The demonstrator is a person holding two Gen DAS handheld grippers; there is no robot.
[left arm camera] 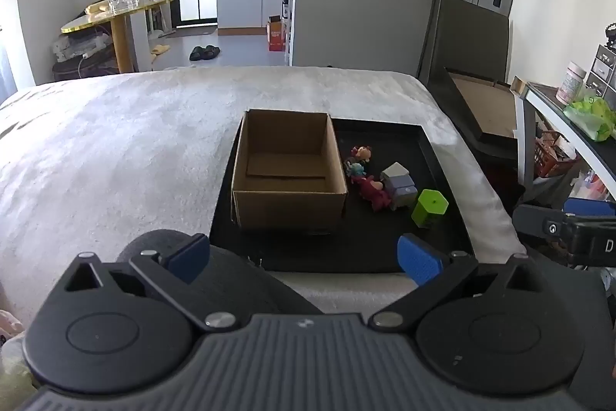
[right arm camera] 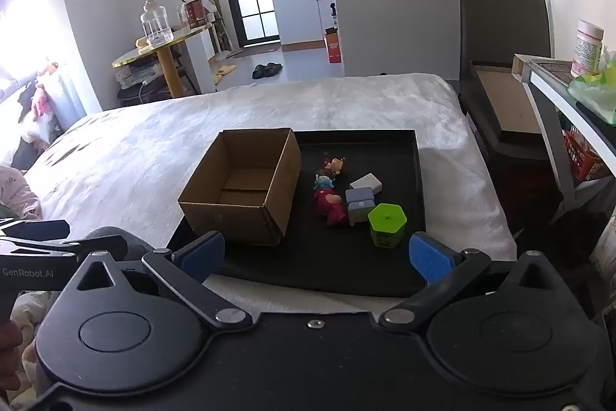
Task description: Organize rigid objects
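Landmark: the black tray [left arm camera: 431,156] [right arm camera: 408,156], lying flat on the white blanket of the bed [left arm camera: 134,149] [right arm camera: 134,156].
Cardboard box: an open brown box [left arm camera: 288,205] [right arm camera: 231,218] stands on the left part of the tray, top flaps gone from sight, nothing visible inside but its own bottom flaps.
Toys: on the tray's right part, just beside the box, lie three small figures in a loose line running from the tray's far side toward its near side: a brownish one [left arm camera: 362,153] [right arm camera: 335,165], a teal one [left arm camera: 356,169] [right arm camera: 323,183] and a dark pink one [left arm camera: 373,193] [right arm camera: 330,207]. The teal and pink ones look as if they touch; I cannot be sure.
Blocks: right of the figures on the tray, a pale grey block [left arm camera: 394,171] [right arm camera: 366,183] sits behind a grey-blue block [left arm camera: 402,193] [right arm camera: 360,203], close together.
Green piece: a lime-green six-sided container [left arm camera: 429,207] [right arm camera: 386,224] stands upright at the tray's near right, just beside the grey-blue block.
My left jaws: my left gripper [left arm camera: 304,259] hangs over the tray's near edge, in front of the box; its blue pads [left arm camera: 419,262] are spread wide and hold nothing.
My right jaws: my right gripper [right arm camera: 317,257] hangs over the tray's near edge too, more toward the green container; the jaws are spread wide with nothing between the blue pads [right arm camera: 431,260].
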